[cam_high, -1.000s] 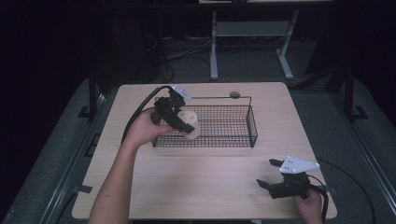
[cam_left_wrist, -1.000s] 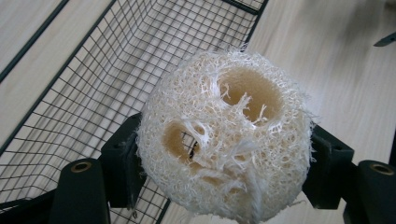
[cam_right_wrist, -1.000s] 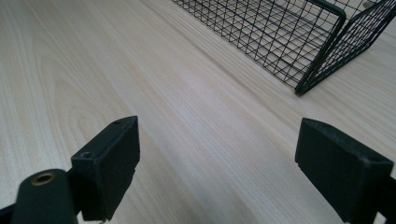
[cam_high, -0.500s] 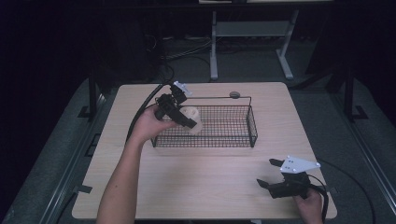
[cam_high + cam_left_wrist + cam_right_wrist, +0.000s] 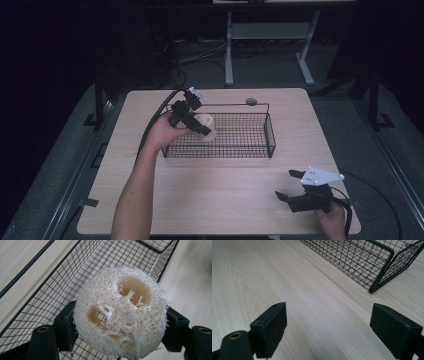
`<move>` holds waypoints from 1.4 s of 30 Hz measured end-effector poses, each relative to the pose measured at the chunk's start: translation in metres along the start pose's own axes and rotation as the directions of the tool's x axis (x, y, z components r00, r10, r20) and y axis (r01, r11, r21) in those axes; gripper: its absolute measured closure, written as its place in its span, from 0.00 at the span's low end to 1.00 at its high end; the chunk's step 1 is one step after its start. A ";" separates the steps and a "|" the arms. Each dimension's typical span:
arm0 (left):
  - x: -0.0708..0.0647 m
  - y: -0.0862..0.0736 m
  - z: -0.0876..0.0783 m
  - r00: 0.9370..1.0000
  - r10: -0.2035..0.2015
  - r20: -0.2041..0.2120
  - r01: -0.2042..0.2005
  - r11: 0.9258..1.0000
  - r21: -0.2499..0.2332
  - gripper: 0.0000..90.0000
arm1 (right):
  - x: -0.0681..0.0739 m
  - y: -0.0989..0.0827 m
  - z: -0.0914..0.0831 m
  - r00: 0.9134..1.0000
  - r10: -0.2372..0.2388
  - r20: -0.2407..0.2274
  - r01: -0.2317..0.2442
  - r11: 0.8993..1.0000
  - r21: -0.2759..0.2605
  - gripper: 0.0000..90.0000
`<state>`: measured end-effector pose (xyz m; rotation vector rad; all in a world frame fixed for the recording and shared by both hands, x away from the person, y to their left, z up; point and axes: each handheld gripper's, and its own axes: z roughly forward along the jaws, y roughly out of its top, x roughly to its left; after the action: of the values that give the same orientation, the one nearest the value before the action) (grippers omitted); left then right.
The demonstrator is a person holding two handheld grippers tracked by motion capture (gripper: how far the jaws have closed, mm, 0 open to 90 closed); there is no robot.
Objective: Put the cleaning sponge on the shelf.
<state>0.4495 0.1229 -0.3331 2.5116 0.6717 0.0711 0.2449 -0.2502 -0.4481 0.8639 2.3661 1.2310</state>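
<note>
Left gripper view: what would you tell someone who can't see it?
A round, cream, fibrous loofah sponge with two holes is squeezed between two black fingers. Beneath it is a black wire mesh basket on a pale wooden table.

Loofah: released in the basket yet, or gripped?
Gripped. The left gripper has its jaws pressed on both sides of the loofah, over the wire basket.

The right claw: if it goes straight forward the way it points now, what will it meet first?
Probably bare table first, since the open right claw tilts down toward it. Farther along that line stands the near corner of the basket. Depth is hard to judge, so it might reach the basket.
</note>
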 end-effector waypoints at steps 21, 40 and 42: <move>0.009 0.005 0.033 0.999 -0.031 0.008 0.031 1.000 0.005 0.31 | 0.000 0.000 0.000 1.000 0.001 -0.005 -0.001 1.000 -0.004 0.15; 0.019 -0.008 0.057 0.996 -0.086 0.016 0.086 0.996 0.019 0.30 | 0.000 0.000 0.000 1.000 -0.001 -0.007 0.001 1.000 -0.005 0.15; 0.020 -0.009 0.059 0.996 -0.090 0.012 0.090 0.996 0.023 0.30 | 0.000 0.000 0.000 1.000 -0.002 -0.007 0.002 1.000 -0.004 0.15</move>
<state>0.4738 0.1109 -0.3902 2.4973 0.7833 0.0146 0.2451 -0.2501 -0.4479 0.8571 2.3680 1.2394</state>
